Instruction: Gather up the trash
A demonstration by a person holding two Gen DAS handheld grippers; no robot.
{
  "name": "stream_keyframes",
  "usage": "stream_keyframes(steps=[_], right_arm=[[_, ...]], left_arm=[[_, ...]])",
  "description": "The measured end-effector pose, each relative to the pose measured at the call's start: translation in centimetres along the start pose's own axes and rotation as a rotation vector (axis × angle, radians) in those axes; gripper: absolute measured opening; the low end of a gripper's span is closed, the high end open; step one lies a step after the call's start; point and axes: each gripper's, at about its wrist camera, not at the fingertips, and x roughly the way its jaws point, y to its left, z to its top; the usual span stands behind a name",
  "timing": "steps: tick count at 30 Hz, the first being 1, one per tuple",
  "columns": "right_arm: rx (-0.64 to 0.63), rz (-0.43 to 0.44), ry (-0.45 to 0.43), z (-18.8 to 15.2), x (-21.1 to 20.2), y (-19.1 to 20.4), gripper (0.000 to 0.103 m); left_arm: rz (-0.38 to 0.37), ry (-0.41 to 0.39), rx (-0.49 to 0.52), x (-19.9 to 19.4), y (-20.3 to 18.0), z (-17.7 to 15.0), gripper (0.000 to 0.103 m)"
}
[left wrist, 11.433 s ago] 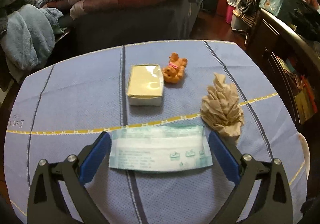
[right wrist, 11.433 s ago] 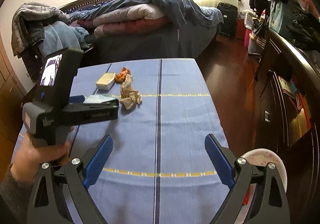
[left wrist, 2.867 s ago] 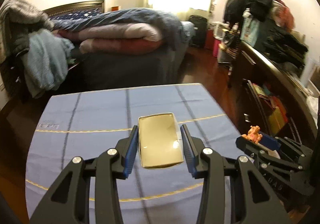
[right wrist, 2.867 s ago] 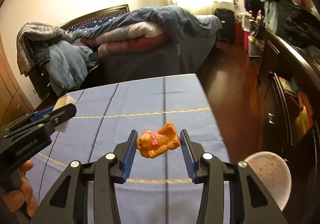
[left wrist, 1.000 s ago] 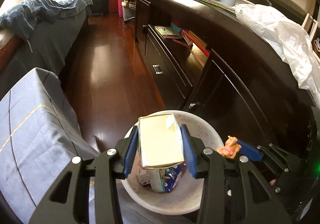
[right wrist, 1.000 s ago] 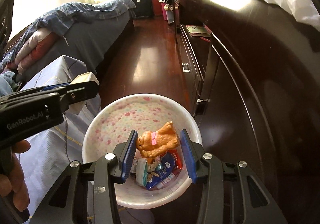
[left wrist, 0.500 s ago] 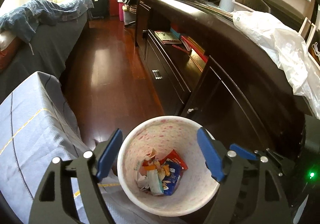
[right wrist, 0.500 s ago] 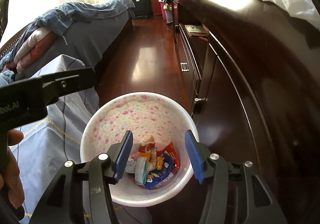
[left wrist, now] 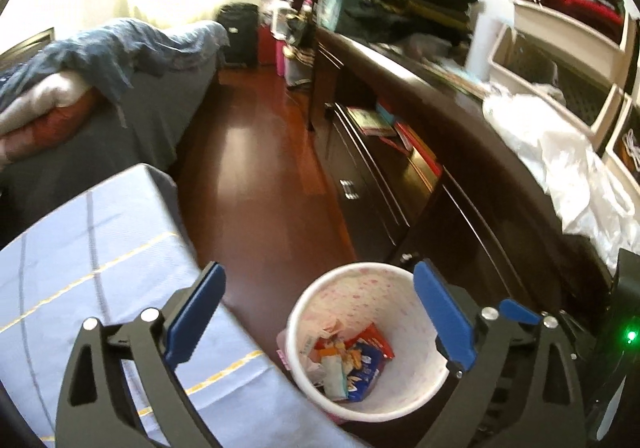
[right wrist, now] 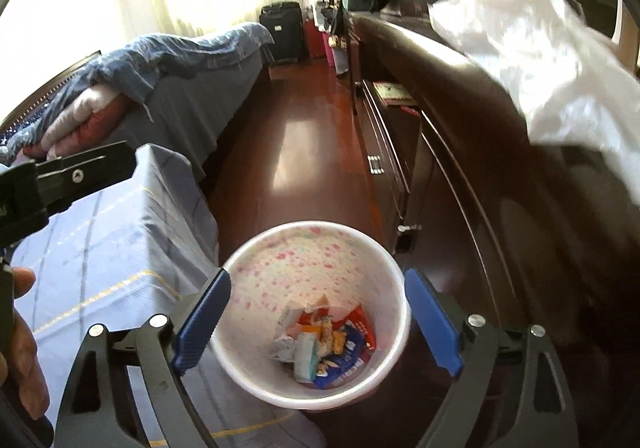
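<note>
Jaws of both grippers just opened wide, nothing between them. Left gripper (left wrist: 318, 310) and right gripper (right wrist: 318, 322) above round white pink-speckled plastic bin (right wrist: 280, 268). Crumpled wrappers and packets (right wrist: 326, 344) lie at bin bottom, below jaws. Blue striped tablecloth (left wrist: 100, 248) left of jaws.

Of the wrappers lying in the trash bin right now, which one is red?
The flat red packet at the far right of the pile in the white bin. The packet beside it is blue, and the folded one is pale teal.
</note>
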Motion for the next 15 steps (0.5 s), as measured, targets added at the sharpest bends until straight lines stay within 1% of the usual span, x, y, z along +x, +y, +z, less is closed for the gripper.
stream_keyframes(steps=[2, 4, 7, 11, 15], right_arm=[[-0.006, 0.015, -0.014, 0.3, -0.9, 1.1, 0.095], [-0.021, 0.033, -0.029, 0.4, -1.8, 2.5, 0.096], [-0.06, 0.069, -0.05, 0.4, -3.3, 5.1, 0.1], [-0.105, 0.12, -0.064, 0.1, -5.1, 8.6, 0.1], [-0.158, 0.165, -0.072, -0.5, -6.8, 11.7, 0.1]], left_arm=[[0.025, -0.032, -0.018, -1.9, 0.9, 0.2, 0.099], [0.061, -0.07, -0.047, -4.2, 2.1, 0.2, 0.1], [0.106, -0.117, -0.088, -7.1, 4.0, -0.1, 0.1], [0.191, -0.154, -0.142, -11.1, 6.6, -0.9, 0.1], [0.26, -0.19, -0.212, -15.4, 9.4, -2.5, 0.1]])
